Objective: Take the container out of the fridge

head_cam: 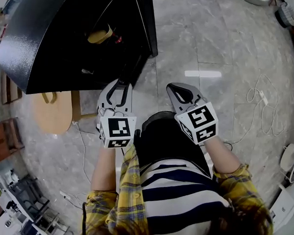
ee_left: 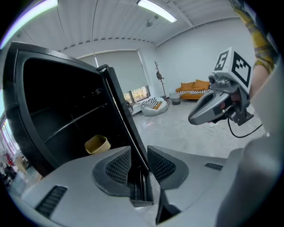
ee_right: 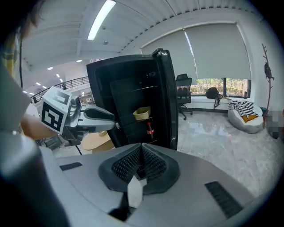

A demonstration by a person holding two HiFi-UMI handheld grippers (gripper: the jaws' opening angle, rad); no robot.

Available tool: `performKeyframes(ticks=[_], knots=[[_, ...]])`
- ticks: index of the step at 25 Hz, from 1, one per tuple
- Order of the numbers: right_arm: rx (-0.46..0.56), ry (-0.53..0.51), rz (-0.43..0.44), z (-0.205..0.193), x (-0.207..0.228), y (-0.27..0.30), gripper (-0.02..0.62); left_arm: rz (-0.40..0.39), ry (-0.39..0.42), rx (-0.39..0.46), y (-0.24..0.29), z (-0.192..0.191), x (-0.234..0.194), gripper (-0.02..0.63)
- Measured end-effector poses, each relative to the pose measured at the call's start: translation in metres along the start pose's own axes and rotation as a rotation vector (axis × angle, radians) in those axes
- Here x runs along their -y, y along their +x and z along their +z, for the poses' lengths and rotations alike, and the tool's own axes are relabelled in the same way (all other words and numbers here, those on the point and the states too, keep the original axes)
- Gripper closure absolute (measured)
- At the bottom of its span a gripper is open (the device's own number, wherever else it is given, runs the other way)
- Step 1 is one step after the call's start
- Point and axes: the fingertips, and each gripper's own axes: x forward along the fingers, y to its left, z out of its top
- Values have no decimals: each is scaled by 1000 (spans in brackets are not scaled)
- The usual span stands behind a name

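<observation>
A tan container (head_cam: 99, 36) sits on a shelf inside the black fridge (head_cam: 48, 42), whose door (head_cam: 144, 22) stands open. The container (ee_left: 97, 144) shows to the left of my left gripper (ee_left: 138, 162). That gripper's jaws stand apart on either side of the door's front edge (ee_left: 126, 128), without pressing on it. In the head view the left gripper (head_cam: 120, 85) is at the door's lower corner. My right gripper (head_cam: 173, 87) hangs to the right of the door, shut and empty. From it, the container (ee_right: 141, 113) appears above a red-capped bottle (ee_right: 150, 130).
A round wooden stool (head_cam: 52, 110) stands left of the fridge. White cables (head_cam: 262, 102) trail across the marble floor at right. An office chair (ee_right: 184, 95) and a striped beanbag (ee_right: 246, 115) stand beyond the fridge, and an orange sofa (ee_left: 195, 88) is far off.
</observation>
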Motion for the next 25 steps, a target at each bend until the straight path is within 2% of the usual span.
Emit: performKeyframes(ticks=[8,15,19,25], knots=[[-36,-46,89,2,33,31,566,47,-55,-53,54,0,-5,502],[-53,-70,160,7,51,58,566,91,-58,-86,81,-3,-14,502],[-65,-66,183,1,60,75,566,107,-41,-108,93,-7,-20,502],[-69,-85,231,-6,59,99,566,162,42,-131,106,-8,-39,502]])
